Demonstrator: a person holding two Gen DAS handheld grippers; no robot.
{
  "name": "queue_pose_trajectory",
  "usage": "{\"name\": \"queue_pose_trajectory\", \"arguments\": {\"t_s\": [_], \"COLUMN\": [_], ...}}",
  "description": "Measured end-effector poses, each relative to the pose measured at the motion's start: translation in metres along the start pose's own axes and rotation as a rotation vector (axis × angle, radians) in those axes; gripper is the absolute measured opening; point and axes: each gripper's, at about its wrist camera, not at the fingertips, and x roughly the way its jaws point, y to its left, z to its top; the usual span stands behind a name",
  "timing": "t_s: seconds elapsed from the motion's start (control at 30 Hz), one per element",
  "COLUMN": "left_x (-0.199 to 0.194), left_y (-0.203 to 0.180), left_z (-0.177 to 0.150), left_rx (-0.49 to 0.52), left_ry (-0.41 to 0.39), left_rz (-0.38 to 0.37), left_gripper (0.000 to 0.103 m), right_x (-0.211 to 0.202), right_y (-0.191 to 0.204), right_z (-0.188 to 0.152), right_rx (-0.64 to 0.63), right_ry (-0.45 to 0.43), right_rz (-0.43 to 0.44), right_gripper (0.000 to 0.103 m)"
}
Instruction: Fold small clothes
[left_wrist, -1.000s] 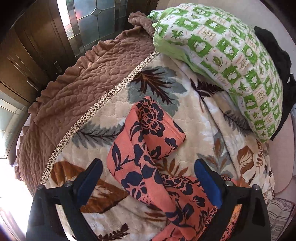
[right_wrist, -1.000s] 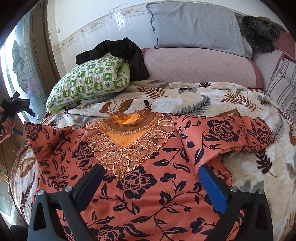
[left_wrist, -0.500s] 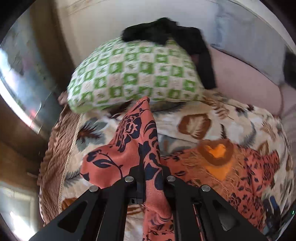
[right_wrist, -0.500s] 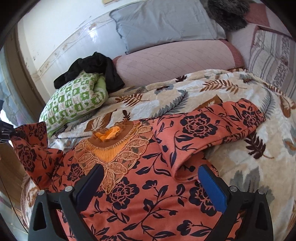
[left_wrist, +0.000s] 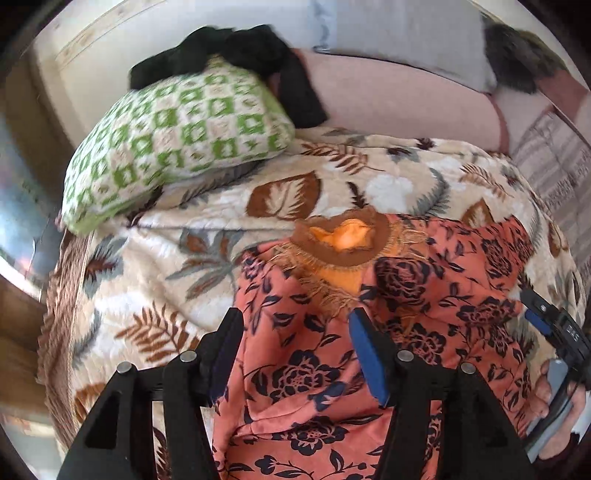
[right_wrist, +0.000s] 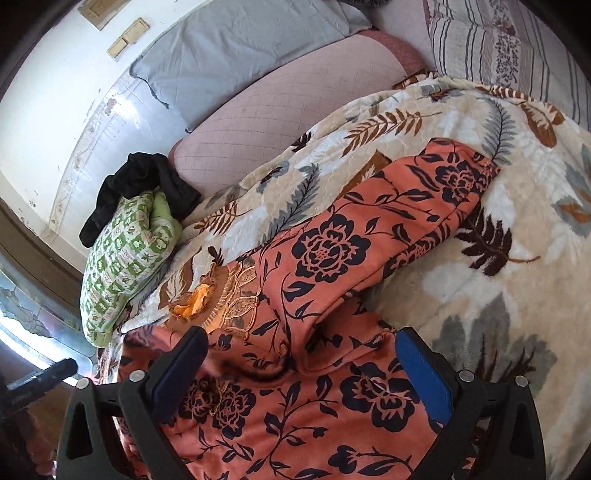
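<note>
An orange top with dark flowers (left_wrist: 314, 369) and a lace neck (left_wrist: 343, 243) lies on the leaf-print blanket (left_wrist: 184, 258). Its left sleeve is folded in over the body. My left gripper (left_wrist: 295, 332) is open just above that folded part, nothing between the fingers. In the right wrist view the same top (right_wrist: 332, 406) fills the foreground and its right sleeve (right_wrist: 388, 229) stretches out toward the far right. My right gripper (right_wrist: 299, 354) is open over the top's body. The right gripper also shows in the left wrist view (left_wrist: 554, 325).
A green checked pillow (left_wrist: 177, 147) with a black garment (left_wrist: 240, 55) on it lies at the back left. A pink bolster (right_wrist: 277, 114), a grey pillow (right_wrist: 240, 48) and a striped cushion (right_wrist: 498, 40) line the back. The bed's brown edge (left_wrist: 55, 314) is at left.
My left gripper carried the left sleeve in over the top's body and let it go; it now stands open. My right gripper tilted and moved closer over the top.
</note>
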Motion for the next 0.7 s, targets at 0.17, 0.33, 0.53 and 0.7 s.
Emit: {"name": "queue_pose_trajectory", "arguments": {"t_s": [0.17, 0.33, 0.53, 0.7], "left_x": [0.054, 0.089, 0.114, 0.130], "left_y": [0.062, 0.080, 0.041, 0.007], "left_z": [-0.029, -0.018, 0.019, 0.022], "left_rx": [-0.236, -0.243, -0.108, 0.000], "left_ry": [0.082, 0.159, 0.199, 0.200], "left_rz": [0.036, 0.034, 0.002, 0.085], "left_gripper": [0.060, 0.059, 0.067, 0.067], "right_x": [0.035, 0.054, 0.071, 0.082], "right_y": [-0.014, -0.023, -0.024, -0.033], "right_z": [-0.001, 0.012, 0.026, 0.022], "right_rx": [0.110, 0.204, 0.195, 0.220], "right_ry": [0.181, 0.227, 0.280, 0.312], "right_rz": [0.142, 0.189, 0.150, 0.148], "right_gripper": [0.079, 0.079, 0.079, 0.080]}}
